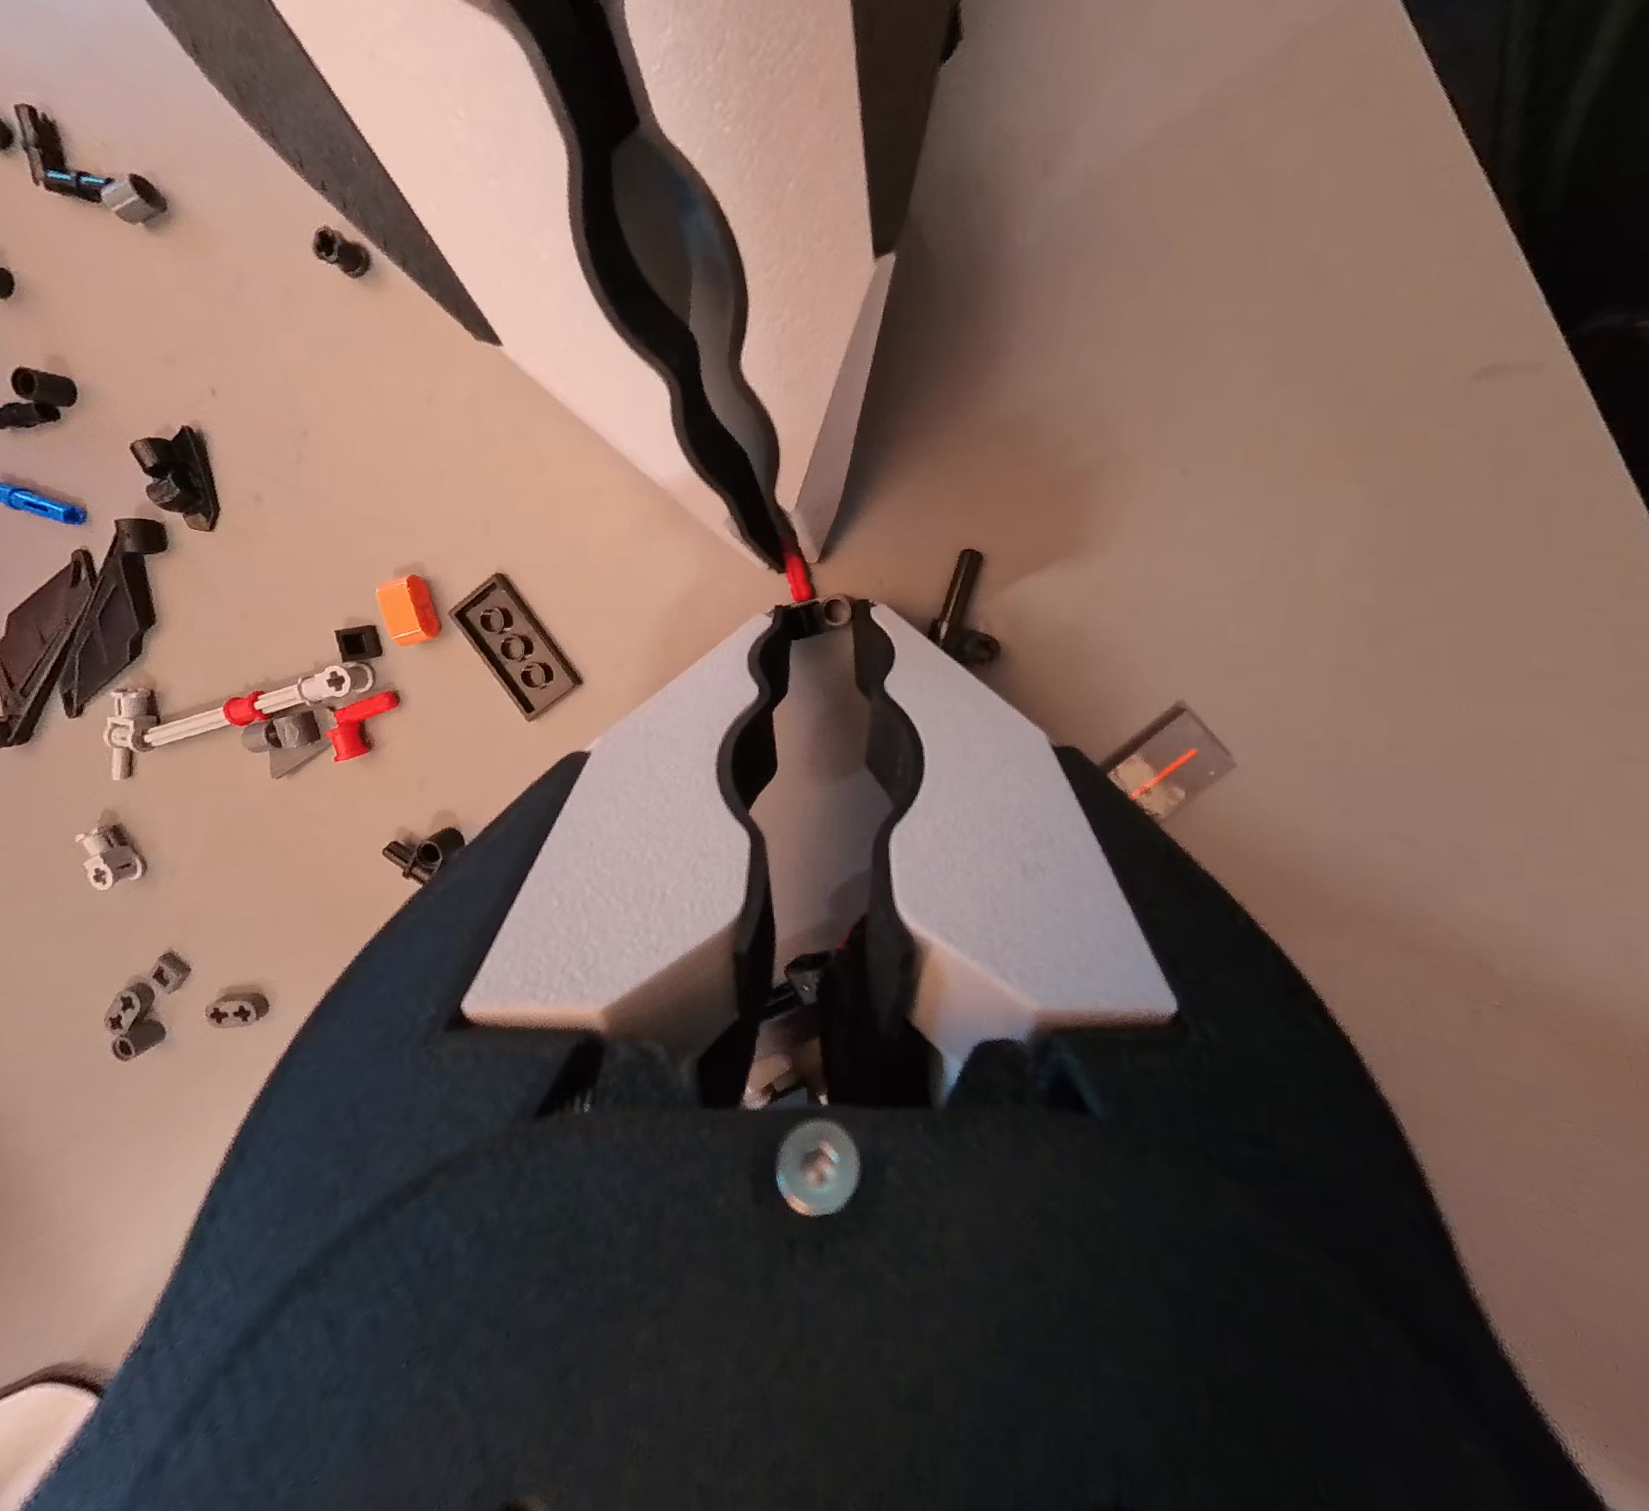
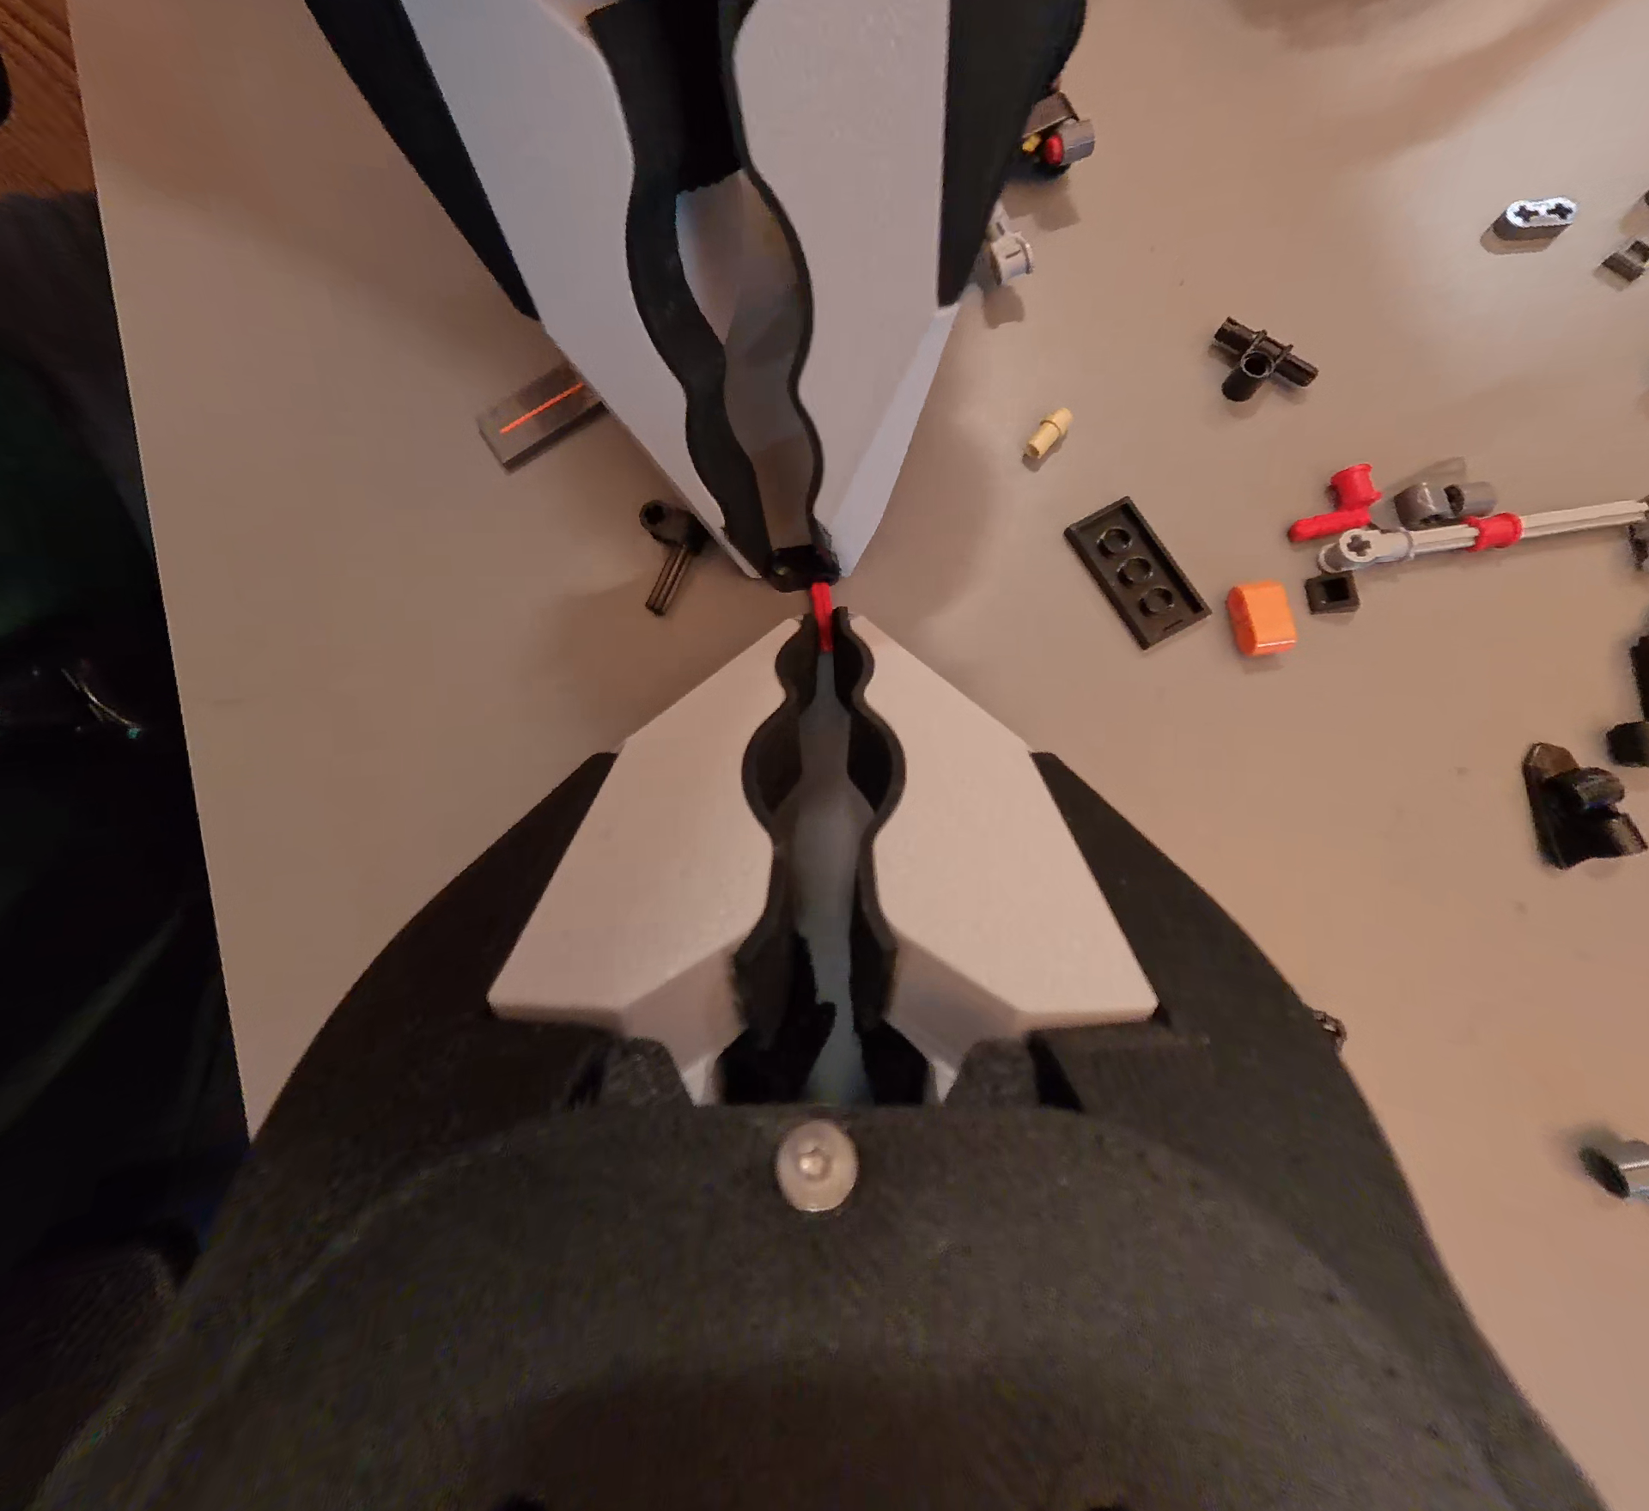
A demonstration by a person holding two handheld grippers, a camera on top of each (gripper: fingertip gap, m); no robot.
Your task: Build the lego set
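Right now the left gripper [image 1: 816, 620] pinches a black connector [image 1: 819, 614] above the counter [image 1: 1160, 397]; at 12 o'clock, the right gripper [image 2: 823, 636] pinches a red pin [image 2: 821, 610]. Slight misalignment could pop either piece loose.

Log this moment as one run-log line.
phase: mating parts | left gripper: shut on black connector | right gripper: shut on red pin | state: tip to tip above table
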